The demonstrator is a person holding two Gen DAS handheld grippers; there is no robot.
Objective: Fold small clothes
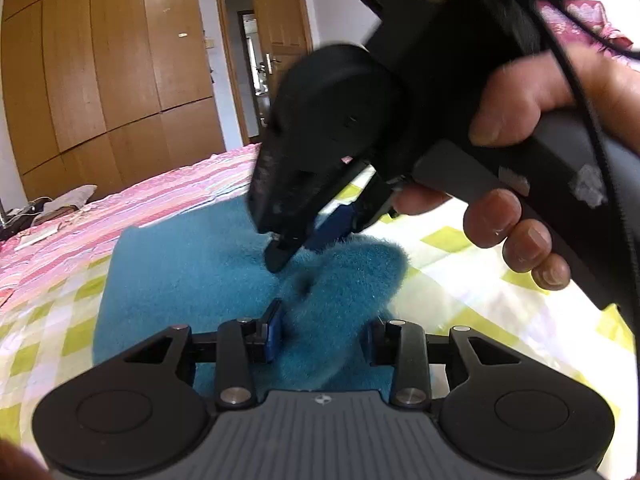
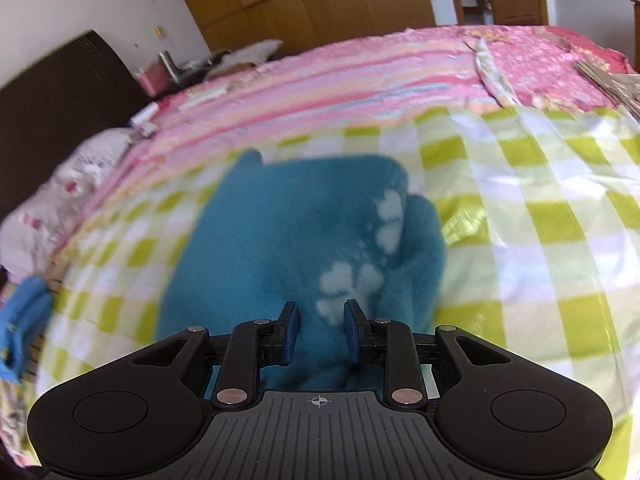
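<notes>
Fold in progress: both grippers at the teal fleece garment

Teal fleece garment (image 1: pixel 168 280) lies on the green-checked sheet (image 1: pixel 460 280) of the bed, partly folded, one rounded flap raised near the left gripper (image 1: pixel 320 332). Left jaws part-open; fleece sits between the blue pads, but whether they press on it cannot be told. Right gripper (image 2: pixel 318 332) also part-open, pointing down at the garment's near edge, cloth between its pads; grip likewise unclear. The person's hand (image 1: pixel 516 184) holds that tool close above the left one.

Risks, as judged:
- Fleece is thick and springy; a loose pinch could let the flap slip out and fall back open.
- Tools work close together; they may collide.
- A deep pinch could catch the sheet beneath.
</notes>
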